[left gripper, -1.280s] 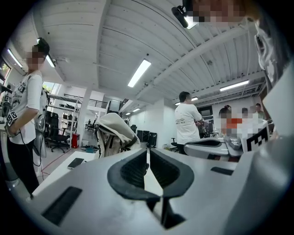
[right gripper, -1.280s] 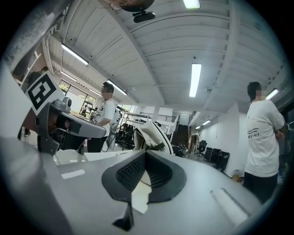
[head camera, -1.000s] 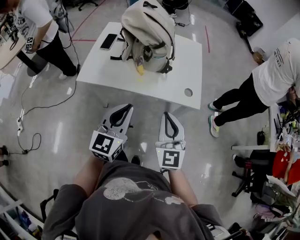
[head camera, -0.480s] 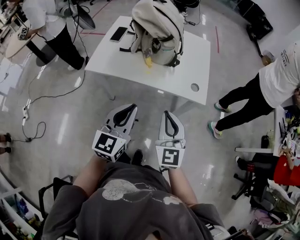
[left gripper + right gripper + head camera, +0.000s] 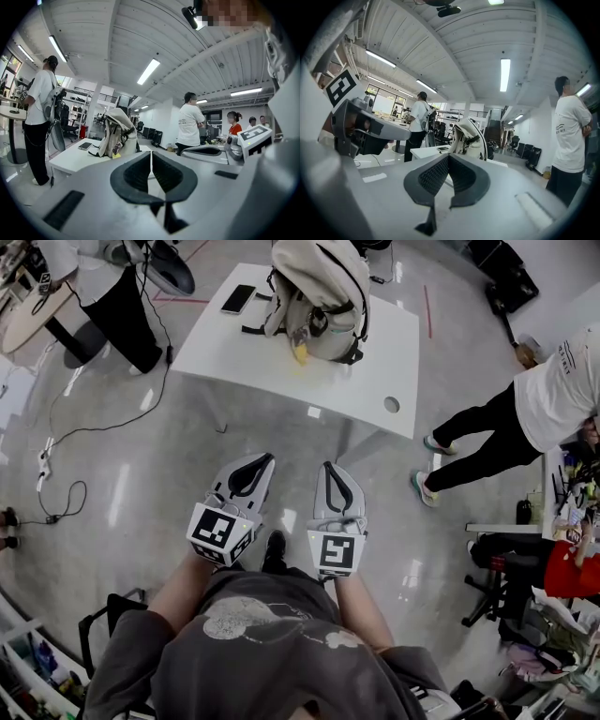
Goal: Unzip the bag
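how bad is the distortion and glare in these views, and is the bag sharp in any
Head view: the fisheye curves the room's edges, light streaks glare on the glossy floor, and the bag on the table is reasonably sharp. Left gripper view: round black vignette, strip lights blown out, bag small but clear. Right gripper view: same vignette and bending, bag small.

Head view: bag [image 5: 319,296] on counter [image 5: 234,357] is cut off at the top by the upper edge. Zipper too small to make out in any view. Standing person [image 5: 548,404] cropped by right edge.
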A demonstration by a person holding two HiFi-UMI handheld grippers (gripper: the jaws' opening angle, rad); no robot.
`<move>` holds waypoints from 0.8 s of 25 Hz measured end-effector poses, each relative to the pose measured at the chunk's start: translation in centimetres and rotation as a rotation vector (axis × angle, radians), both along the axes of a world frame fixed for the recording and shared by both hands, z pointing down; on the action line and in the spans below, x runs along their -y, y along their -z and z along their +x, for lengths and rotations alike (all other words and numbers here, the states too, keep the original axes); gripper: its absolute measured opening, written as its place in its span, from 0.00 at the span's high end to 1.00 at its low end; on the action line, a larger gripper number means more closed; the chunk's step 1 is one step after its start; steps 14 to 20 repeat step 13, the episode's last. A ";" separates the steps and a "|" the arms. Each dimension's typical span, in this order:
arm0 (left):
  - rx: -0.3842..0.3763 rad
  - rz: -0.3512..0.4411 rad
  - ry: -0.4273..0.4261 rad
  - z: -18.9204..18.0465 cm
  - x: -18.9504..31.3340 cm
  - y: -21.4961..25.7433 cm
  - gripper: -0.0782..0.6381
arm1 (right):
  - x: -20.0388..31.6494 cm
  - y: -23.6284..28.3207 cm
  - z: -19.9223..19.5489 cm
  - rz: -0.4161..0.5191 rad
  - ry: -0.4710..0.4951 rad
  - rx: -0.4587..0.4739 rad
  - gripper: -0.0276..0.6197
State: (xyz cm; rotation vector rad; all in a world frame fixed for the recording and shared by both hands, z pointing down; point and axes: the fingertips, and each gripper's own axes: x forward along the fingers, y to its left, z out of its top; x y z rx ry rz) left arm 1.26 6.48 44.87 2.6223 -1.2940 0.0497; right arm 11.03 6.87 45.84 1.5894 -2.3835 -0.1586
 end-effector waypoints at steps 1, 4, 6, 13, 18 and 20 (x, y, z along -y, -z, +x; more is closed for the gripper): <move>-0.003 -0.005 -0.004 -0.4 -0.3 -0.1 0.87 | -0.4 -0.1 -0.5 -0.007 -0.002 -0.003 0.97; -0.013 -0.018 -0.006 -1.8 -1.4 -0.1 0.87 | -1.5 -0.1 -2.2 -0.019 -0.001 -0.010 0.97; -0.011 -0.019 -0.006 -2.9 -2.0 0.0 0.87 | -2.1 -0.1 -3.3 -0.015 0.003 -0.011 0.97; -0.025 -0.015 0.011 -6.6 -3.5 0.5 0.87 | -4.0 0.8 -7.3 0.011 0.023 -0.028 0.97; -0.025 -0.015 0.011 -6.6 -3.5 0.5 0.87 | -4.0 0.8 -7.3 0.011 0.023 -0.028 0.97; -0.025 -0.015 0.011 -6.6 -3.5 0.5 0.87 | -4.0 0.8 -7.3 0.011 0.023 -0.028 0.97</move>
